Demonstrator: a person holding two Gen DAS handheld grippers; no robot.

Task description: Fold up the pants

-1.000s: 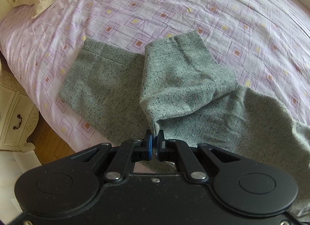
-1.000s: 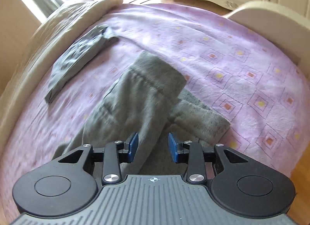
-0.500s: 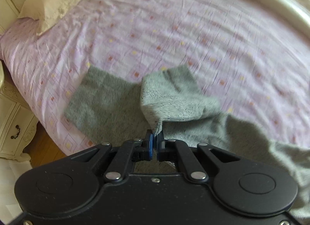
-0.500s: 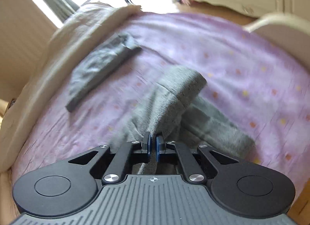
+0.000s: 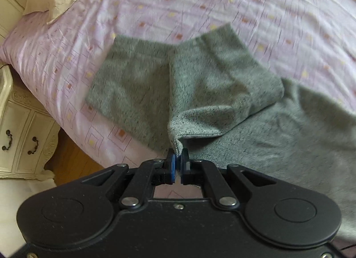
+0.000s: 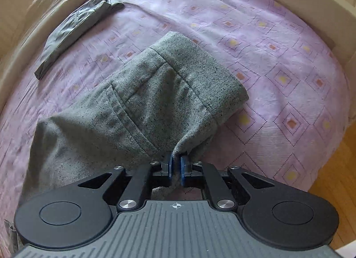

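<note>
Since before: right gripper (image 6: 176,167) has closed onto the pants (image 6: 142,102).
Left view: left gripper (image 5: 177,164) pinches a pants corner on the bed (image 5: 200,2); thin bite (may slip).
Right view: fingers clamp bunched cloth; uneven pull could skew the fold.

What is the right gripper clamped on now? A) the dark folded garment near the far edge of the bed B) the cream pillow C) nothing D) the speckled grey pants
D: the right gripper pinches a fold of the speckled grey pants between its blue pads.
</note>
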